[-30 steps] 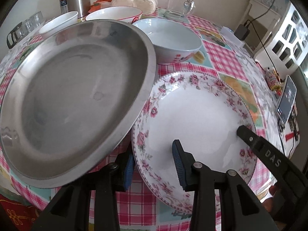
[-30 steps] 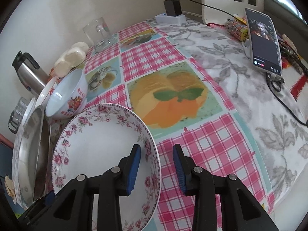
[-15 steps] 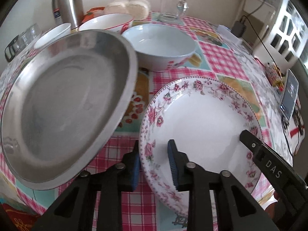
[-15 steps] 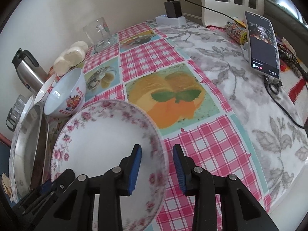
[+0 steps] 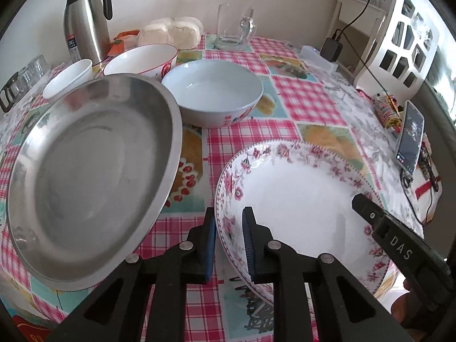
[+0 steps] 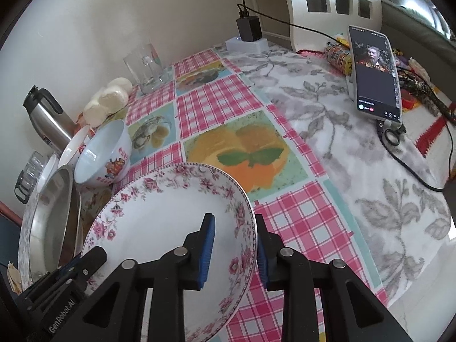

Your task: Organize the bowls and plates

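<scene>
A white plate with a pink floral rim (image 5: 299, 199) hangs tilted just above the checked tablecloth (image 5: 307, 105). My left gripper (image 5: 229, 239) is closing on its left rim, and both blue pads press the rim between them. My right gripper (image 6: 235, 245) straddles the plate's (image 6: 159, 222) right rim and is closing. Its outer pad lies against the edge, while the inner pad stands over the white well. A large steel plate (image 5: 85, 171) lies to the left. Behind it stand a pale blue bowl (image 5: 212, 97), a red-trimmed bowl (image 5: 139, 59) and a small white bowl (image 5: 68, 79).
At the back by the wall stand a steel thermos (image 5: 85, 20), white buns (image 5: 171, 31) and a glass mug (image 5: 233, 25). Small glasses (image 5: 25, 74) sit far left. A propped phone (image 6: 376, 71) and cables lie near the table's right edge.
The left jaws have closed onto the floral plate's rim. The plate has risen and drawn away to the right of the steel plate. The right jaws have narrowed a little around the opposite rim.
</scene>
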Tool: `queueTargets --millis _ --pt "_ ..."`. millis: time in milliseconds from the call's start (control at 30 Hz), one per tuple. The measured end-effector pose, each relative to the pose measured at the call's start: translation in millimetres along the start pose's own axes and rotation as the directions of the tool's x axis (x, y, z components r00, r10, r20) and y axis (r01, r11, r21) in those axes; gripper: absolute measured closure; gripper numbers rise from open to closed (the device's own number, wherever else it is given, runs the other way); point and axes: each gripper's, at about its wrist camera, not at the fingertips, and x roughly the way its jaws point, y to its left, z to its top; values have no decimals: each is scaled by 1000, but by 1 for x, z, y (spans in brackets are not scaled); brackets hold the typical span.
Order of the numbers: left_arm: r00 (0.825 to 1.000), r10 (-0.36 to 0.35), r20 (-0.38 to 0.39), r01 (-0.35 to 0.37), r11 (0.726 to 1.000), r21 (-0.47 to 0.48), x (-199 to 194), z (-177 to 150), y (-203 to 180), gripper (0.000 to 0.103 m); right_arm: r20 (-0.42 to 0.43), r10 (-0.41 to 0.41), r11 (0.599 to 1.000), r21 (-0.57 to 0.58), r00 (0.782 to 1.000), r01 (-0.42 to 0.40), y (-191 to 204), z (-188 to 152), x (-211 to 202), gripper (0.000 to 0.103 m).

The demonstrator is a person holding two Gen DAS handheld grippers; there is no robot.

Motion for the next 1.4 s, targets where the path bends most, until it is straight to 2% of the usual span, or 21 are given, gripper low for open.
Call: queueTargets --millis 467,633,667,700,733,800,867,933,1067,1133,1267,1300,1333,1400 --pt "999 -35 37 36 999 -9 -13 9 5 84 65 3 1000 -10 998 -2 6 5 -18 74" --pt "996 -60 63 62 998 -17 -24 14 7 85 107 7 1000 -2 994 -7 7 8 -28 74" --pt "993 -87 79 89 996 -15 -28 15 8 88 115 10 1000 -2 993 -10 7 8 -30 74" --pt "987 -128 95 129 992 -5 -34 17 5 93 128 28 1000 -4 991 -27 9 8 -33 75" --pt "982 -141 125 139 990 27 -45 18 -1 93 141 54 999 -8 989 -54 11 9 -37 76" --pt "972 -131 196 111 988 109 -63 18 -15 93 166 45 998 -50 985 -37 24 9 -44 77" --pt "966 -125 226 87 982 170 -73 15 -26 93 178 66 996 -74 982 -53 32 10 -47 77" --pt "970 -128 209 92 981 173 -71 15 -27 93 180 29 997 -80 983 -14 37 10 -45 77" --pt "987 -126 103 119 990 71 -50 20 -6 93 128 11 999 -53 992 -4 28 8 -32 77" --pt "989 -141 52 139 990 31 -42 21 3 93 107 -2 999 -37 994 6 23 7 -26 77" --pt "994 -109 10 109 994 10 -35 18 7 91 68 -20 1000 7 997 19 12 4 -17 76" --pt "994 -112 0 112 994 3 -33 17 8 86 58 -18 1000 13 998 17 10 4 -14 76" --pt "993 -117 -10 117 993 -5 -32 17 9 75 38 -19 1000 21 999 18 9 2 -10 76" --pt "993 -113 -21 112 994 -18 -30 16 10 61 -2 -18 999 29 1000 18 7 0 0 76"
